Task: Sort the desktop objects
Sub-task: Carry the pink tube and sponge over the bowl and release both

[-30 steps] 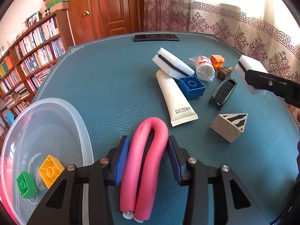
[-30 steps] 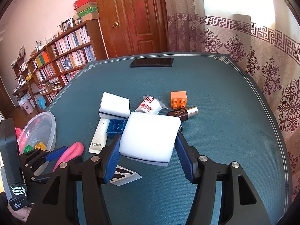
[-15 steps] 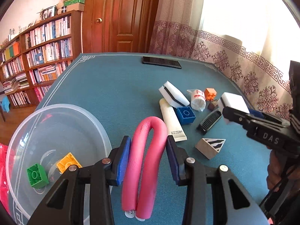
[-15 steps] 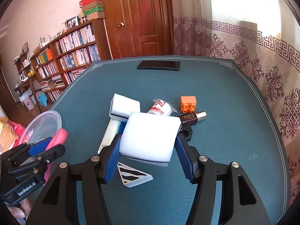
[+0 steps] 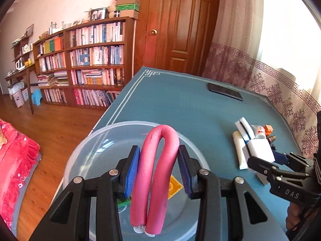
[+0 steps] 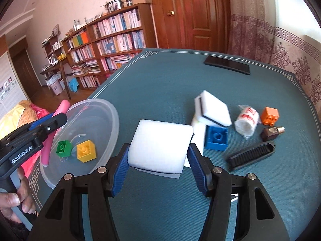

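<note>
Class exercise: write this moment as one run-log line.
left gripper: shut on pink curler, over bowl | right gripper: shut on sponge | bowl: green, yellow blocks

1. Your left gripper (image 5: 158, 168) has ribbed blue pads pinching a pink foam roller (image 5: 155, 172), matt and slightly wrinkled.
2. The bowl (image 6: 108, 120) is clear glossy plastic.
3. Your white sponge (image 6: 160, 146) looks soft and matt.
4. The tablecloth (image 6: 170, 88) is ribbed teal cloth.
</note>
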